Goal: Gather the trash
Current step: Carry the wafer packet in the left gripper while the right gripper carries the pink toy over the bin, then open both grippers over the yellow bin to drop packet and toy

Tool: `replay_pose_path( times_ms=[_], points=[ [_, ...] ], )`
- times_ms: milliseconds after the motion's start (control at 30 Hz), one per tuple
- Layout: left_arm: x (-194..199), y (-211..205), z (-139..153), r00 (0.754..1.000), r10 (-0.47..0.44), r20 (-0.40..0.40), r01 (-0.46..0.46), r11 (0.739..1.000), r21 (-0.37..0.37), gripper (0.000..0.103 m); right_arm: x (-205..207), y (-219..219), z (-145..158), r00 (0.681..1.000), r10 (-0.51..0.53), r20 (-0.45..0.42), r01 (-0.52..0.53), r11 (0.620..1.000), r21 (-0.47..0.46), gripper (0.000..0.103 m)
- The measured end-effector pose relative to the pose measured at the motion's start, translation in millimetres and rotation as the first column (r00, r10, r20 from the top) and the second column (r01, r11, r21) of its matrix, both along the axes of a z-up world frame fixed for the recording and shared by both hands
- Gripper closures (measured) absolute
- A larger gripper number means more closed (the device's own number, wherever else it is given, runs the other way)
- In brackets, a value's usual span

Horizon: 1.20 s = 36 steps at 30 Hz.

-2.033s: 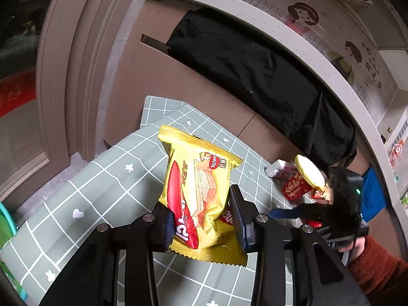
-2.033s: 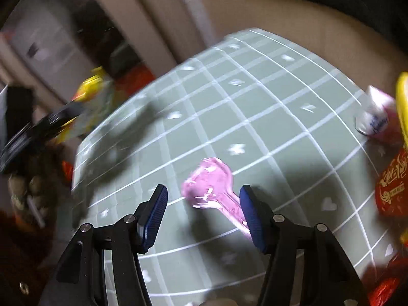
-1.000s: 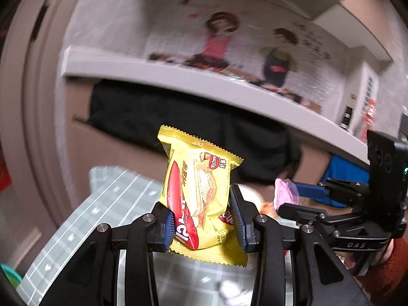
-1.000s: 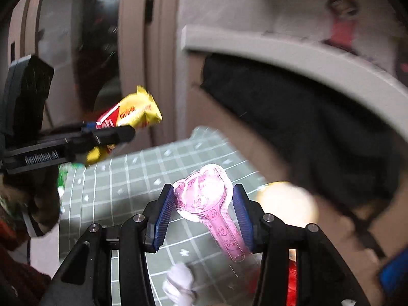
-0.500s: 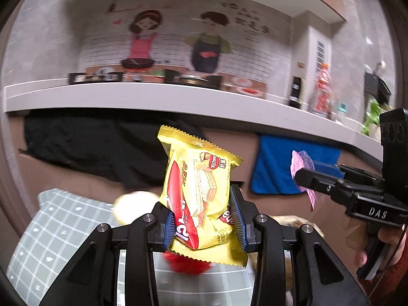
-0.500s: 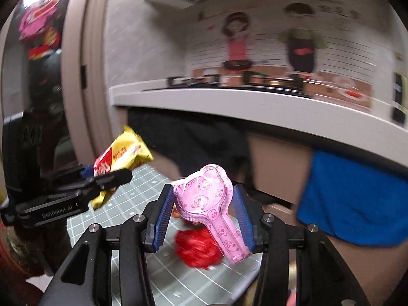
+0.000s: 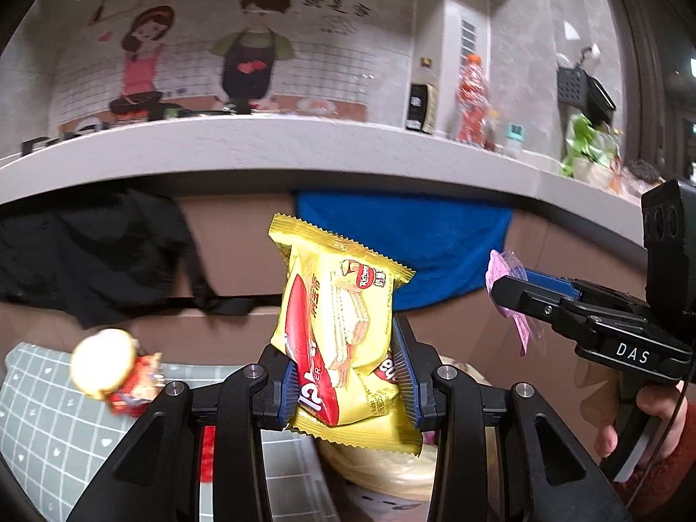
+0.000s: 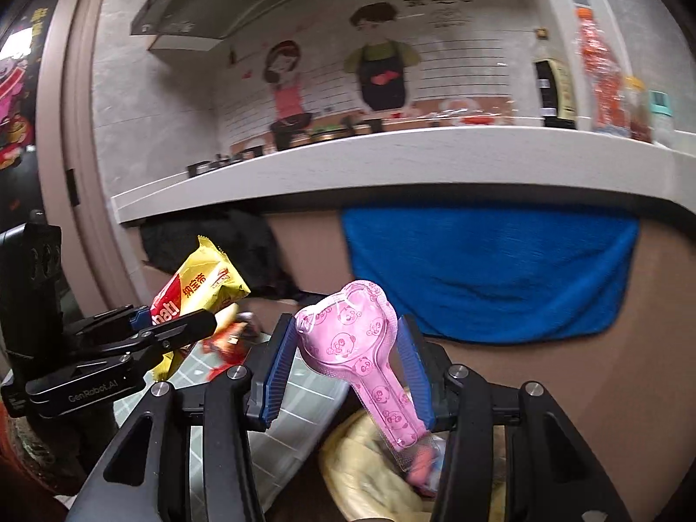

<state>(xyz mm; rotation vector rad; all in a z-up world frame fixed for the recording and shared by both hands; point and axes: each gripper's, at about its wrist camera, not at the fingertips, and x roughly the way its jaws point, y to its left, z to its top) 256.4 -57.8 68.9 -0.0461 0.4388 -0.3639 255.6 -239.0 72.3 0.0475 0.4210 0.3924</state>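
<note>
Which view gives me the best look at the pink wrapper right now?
The right wrist view: the pink wrapper sits face-on between the right gripper pads, its whole lollipop shape and panda print visible. The left wrist view shows only an edge-on sliver of it poking past that gripper's finger.

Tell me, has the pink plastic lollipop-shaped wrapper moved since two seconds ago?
Yes. The pink plastic lollipop-shaped wrapper was lifted off the green checked mat and now faces the blue towel.

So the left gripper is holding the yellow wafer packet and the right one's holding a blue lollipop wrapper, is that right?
Not quite: the wrapper in the right gripper is pink, not blue, as the right wrist view shows. The left gripper does hold the yellow wafer packet.
</note>
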Motion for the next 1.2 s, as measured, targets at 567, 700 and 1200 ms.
replay_pose_path(
  times_ms=[567, 700, 1200],
  points=[
    [39, -54, -58, 0.984, -0.119, -0.134, 0.114, 0.993, -0.04, 0.064, 11, -52, -45, 0.99, -0.123, -0.071, 0.124, 0.992, 0.005, 0.059],
    [42, -58, -66, 0.981, -0.123, -0.151, 0.119, 0.992, -0.036, 0.064, 16, -58, -56, 0.987, -0.129, -0.098, 0.132, 0.991, 0.025, 0.059],
    [57, -64, -76, 0.972, -0.139, -0.189, 0.132, 0.99, -0.047, 0.064, 27, -60, -82, 0.976, -0.146, -0.159, 0.151, 0.988, 0.017, 0.059]
  ],
)
